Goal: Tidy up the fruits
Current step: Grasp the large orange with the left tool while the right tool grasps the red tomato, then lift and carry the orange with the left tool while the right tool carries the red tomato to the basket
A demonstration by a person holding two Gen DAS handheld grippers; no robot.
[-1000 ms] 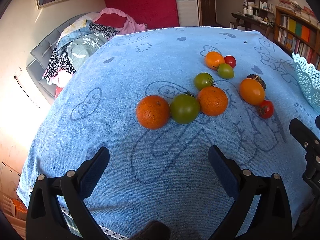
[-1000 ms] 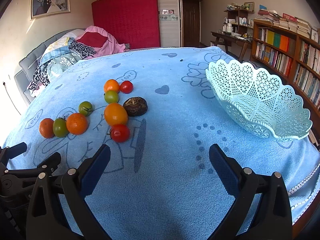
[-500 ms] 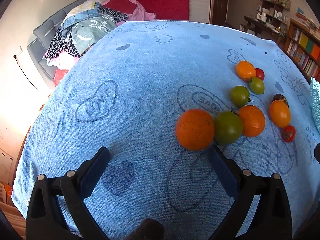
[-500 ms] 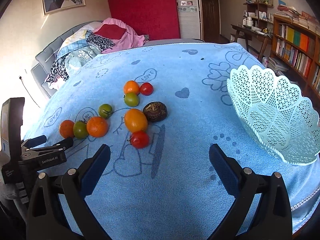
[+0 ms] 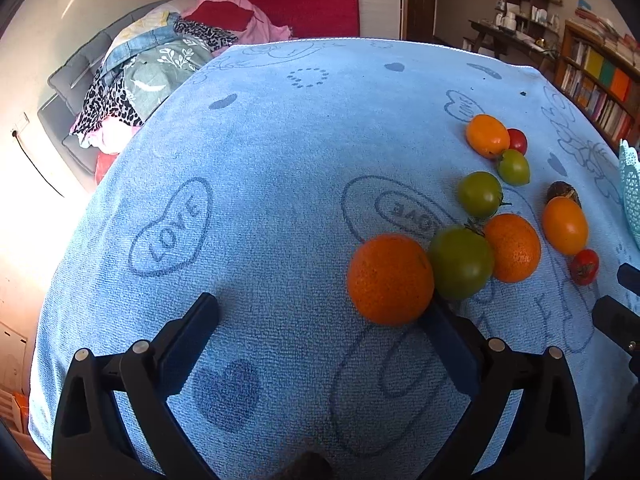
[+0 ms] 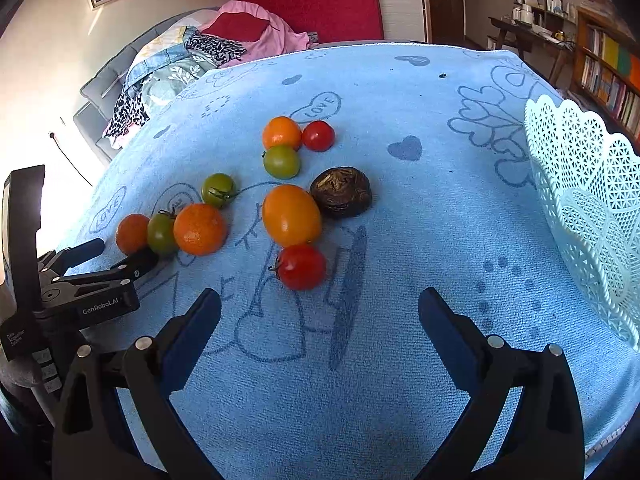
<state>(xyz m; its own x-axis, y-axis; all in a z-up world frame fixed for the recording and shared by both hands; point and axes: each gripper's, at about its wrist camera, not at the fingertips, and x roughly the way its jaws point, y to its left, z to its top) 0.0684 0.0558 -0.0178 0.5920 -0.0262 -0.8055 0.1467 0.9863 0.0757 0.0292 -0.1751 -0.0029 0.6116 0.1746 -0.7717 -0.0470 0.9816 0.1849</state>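
Note:
Several fruits lie on a blue towel (image 5: 260, 160). An orange (image 5: 390, 279) is nearest my left gripper (image 5: 320, 316), which is open and empty; the orange sits just in front of its right finger (image 5: 444, 332). A green tomato (image 5: 460, 262) and a second orange (image 5: 514, 247) touch in a row beside it. My right gripper (image 6: 320, 312) is open and empty, just behind a red tomato (image 6: 301, 267). A large yellow-orange fruit (image 6: 291, 214) and a dark brown fruit (image 6: 341, 191) lie beyond it. The left gripper (image 6: 100, 260) also shows in the right wrist view.
A pale green lattice basket (image 6: 592, 216) stands at the right on the towel. More fruits lie further back: a green tomato (image 6: 218, 189), another green one (image 6: 281, 161), an orange one (image 6: 281, 132), a red one (image 6: 318, 135). A sofa with clothes (image 5: 132, 76) stands behind the table.
My left gripper has moved left and closer to the towel, so the nearest orange now sits by its right finger. My right gripper has moved forward toward the red tomato.

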